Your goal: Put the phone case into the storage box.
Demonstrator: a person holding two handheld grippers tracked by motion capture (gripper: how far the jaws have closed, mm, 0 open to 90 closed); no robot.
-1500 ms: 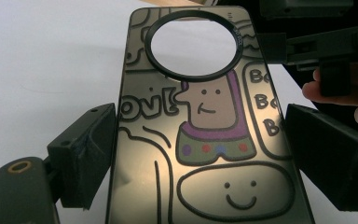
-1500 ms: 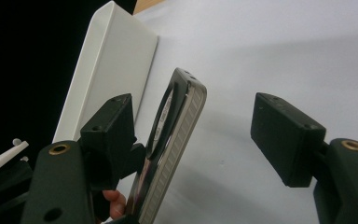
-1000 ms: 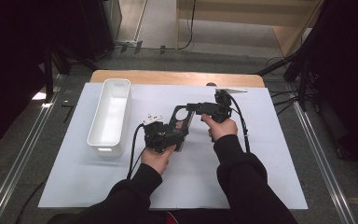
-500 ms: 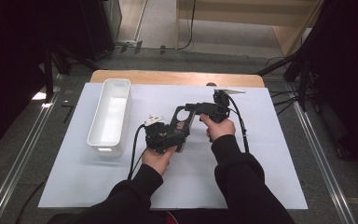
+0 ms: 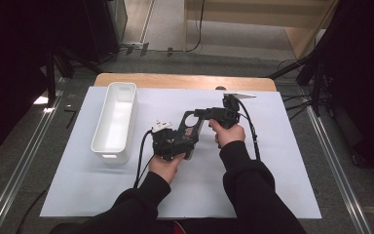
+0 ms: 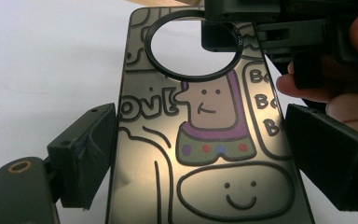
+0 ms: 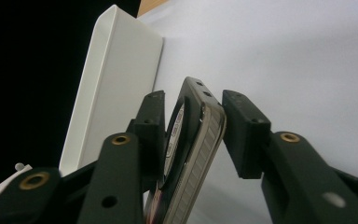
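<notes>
- Left gripper [image 5: 187, 127]: in the left gripper view the jaws are seen spread, one on each side of the case [image 6: 205, 140]; the left jaw lies at the case's edge, while a narrow gap is seen between the right jaw and the other edge. A firm clamp cannot be confirmed.
- Right gripper [image 5: 199, 115]: in the right gripper view its jaws are seen on either side of the case's [image 7: 191, 154] edge. The left jaw is pressed to the printed face; a thin gap is left at the right jaw. The jaws are judged released, not clenched.
- Case: a phone case with a cartoon print and a round ring opening near the top. It is held above the surface between the two grippers, roughly at the middle of the white sheet [image 5: 272, 185].
- In the left gripper view the right gripper is seen at the top right, over the ring, with fingers [image 6: 349, 93] of the person's right hand beside it.
- Tray [image 5: 115, 122]: white, long, placed on the sheet to the left of the grippers, apart from them.
- Wooden surface [image 5: 175, 81] is visible at the sheet's far edge.
</notes>
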